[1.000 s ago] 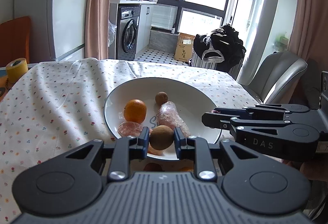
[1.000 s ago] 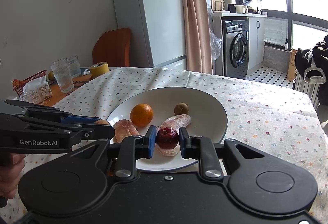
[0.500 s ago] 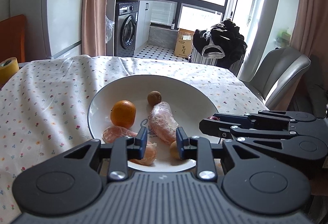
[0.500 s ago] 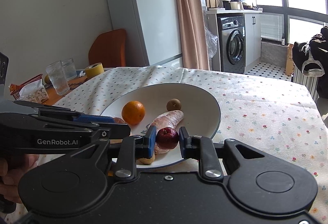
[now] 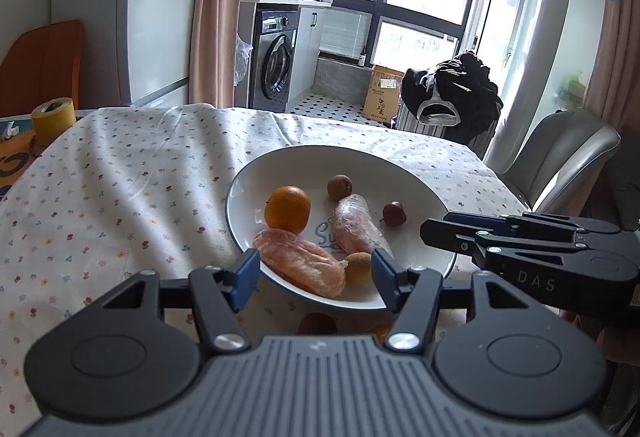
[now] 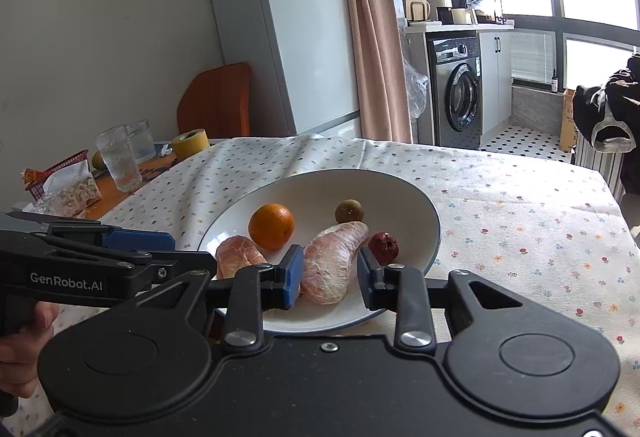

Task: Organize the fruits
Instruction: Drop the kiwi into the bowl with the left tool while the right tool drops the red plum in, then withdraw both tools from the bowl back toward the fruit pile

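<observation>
Left wrist view: the left gripper [image 5: 314, 279] is spread wide and empty, whereas 1 s ago a brown fruit was pinched between its pads; that fruit [image 5: 358, 267] is now seen lying in the plate [image 5: 424, 193] at the near rim, beside a wrapped piece. Right wrist view: the right gripper [image 6: 328, 277] is likewise spread w/ nothing held; the small red fruit [image 6: 383, 247] that was clamped 0.5 s ago is now set down in the plate, right side, just beside the other wrapped piece [image 6: 334, 263]. Both drops are thus judged done, so 2 more fruits are gathered; each gripper is free for another pick.

Count in the plate, approx. as seen:
- 1 orange [image 5: 287, 209], left of centre.
- 2 brown round fruits: far one [image 5: 339, 187], plus the one just released.
- 2 pinkish pieces in clear wrap, one near the front rim [image 5: 302, 261], one mid-plate.
- 1 red fruit.

Outside the plate, 2 more items are glimpsed on the tablecloth [image 5: 120, 189] under the left gripper, a dark reddish one [image 5: 317, 324] and an orange bit [image 5: 380, 331]; kind can't be told. These are probably left to move, so the task is judged not finished.
</observation>
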`<move>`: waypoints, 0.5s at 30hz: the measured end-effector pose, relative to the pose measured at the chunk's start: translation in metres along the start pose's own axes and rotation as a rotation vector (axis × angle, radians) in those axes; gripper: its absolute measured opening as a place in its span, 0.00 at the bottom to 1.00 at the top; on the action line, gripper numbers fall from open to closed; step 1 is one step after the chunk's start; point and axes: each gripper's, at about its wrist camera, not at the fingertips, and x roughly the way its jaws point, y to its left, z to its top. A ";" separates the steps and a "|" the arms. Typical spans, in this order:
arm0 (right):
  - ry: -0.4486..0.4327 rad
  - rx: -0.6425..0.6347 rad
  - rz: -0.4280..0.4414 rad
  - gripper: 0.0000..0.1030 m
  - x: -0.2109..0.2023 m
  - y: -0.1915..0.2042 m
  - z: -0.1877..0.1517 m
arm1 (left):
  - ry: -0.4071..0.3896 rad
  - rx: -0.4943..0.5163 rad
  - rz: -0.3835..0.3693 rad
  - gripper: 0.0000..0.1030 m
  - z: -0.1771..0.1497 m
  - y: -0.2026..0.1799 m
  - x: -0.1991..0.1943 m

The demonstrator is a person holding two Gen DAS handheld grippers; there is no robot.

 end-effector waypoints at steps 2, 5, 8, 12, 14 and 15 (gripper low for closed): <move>0.002 -0.004 0.001 0.37 -0.002 0.004 0.001 | -0.009 0.001 0.007 0.67 -0.001 0.002 -0.005; 0.004 -0.010 0.003 0.39 -0.004 0.009 0.003 | -0.027 0.003 0.019 0.75 -0.003 0.004 -0.014; 0.003 -0.019 0.001 0.47 -0.007 0.015 0.004 | -0.034 0.012 0.033 0.79 -0.005 0.006 -0.021; -0.001 -0.031 0.001 0.57 -0.012 0.023 0.003 | -0.042 0.021 0.048 0.83 -0.008 0.009 -0.027; -0.004 -0.039 -0.003 0.64 -0.016 0.026 0.003 | -0.045 0.021 0.048 0.85 -0.010 0.011 -0.031; -0.006 -0.041 -0.005 0.69 -0.017 0.028 0.003 | -0.048 0.021 0.049 0.85 -0.011 0.013 -0.033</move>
